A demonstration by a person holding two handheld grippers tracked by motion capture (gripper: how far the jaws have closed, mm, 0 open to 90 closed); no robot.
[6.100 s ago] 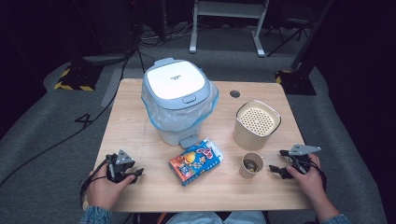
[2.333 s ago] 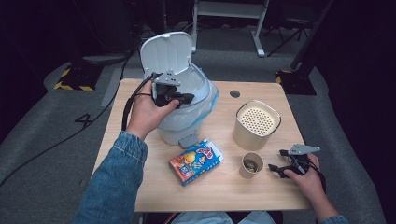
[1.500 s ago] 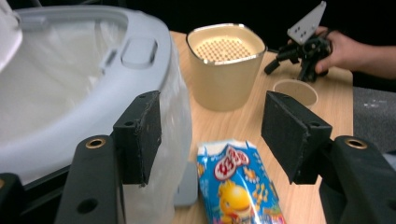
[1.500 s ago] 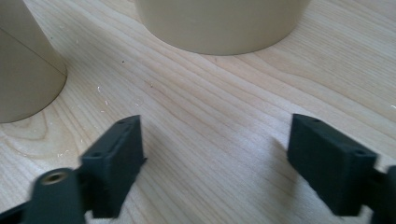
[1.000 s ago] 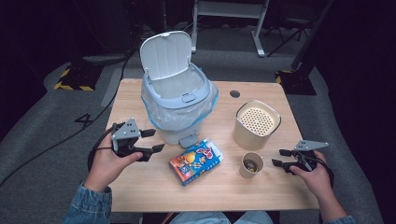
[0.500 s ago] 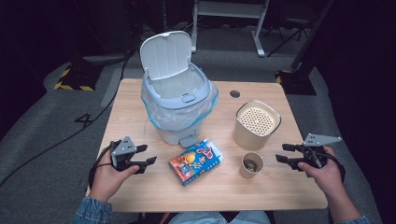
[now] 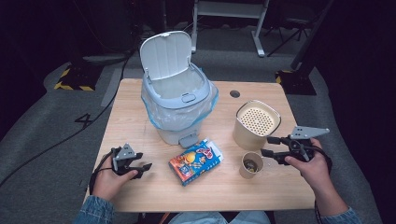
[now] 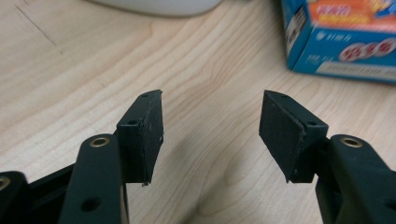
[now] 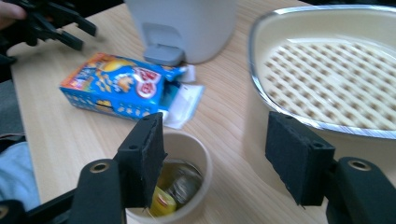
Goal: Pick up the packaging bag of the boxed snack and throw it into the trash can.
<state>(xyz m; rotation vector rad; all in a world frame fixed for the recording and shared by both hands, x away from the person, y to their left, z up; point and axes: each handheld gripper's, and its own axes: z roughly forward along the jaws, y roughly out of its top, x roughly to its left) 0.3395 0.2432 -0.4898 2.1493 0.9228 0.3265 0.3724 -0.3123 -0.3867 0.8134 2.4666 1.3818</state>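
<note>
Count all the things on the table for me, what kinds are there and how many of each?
Bins with the lid up: 1, the trash bin
Snack boxes: 1, the blue snack box
Paper cups: 1, the paper cup
Cream containers with holey tops: 1, the cream container
Total: 4

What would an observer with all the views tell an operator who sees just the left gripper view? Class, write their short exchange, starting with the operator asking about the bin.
Operator: Is the bin open?
Observer: Yes, its lid stands raised at the back.
Operator: Where is the right claw?
Observer: It is open and empty, pointing at a paper cup beside the cream canister.
</note>
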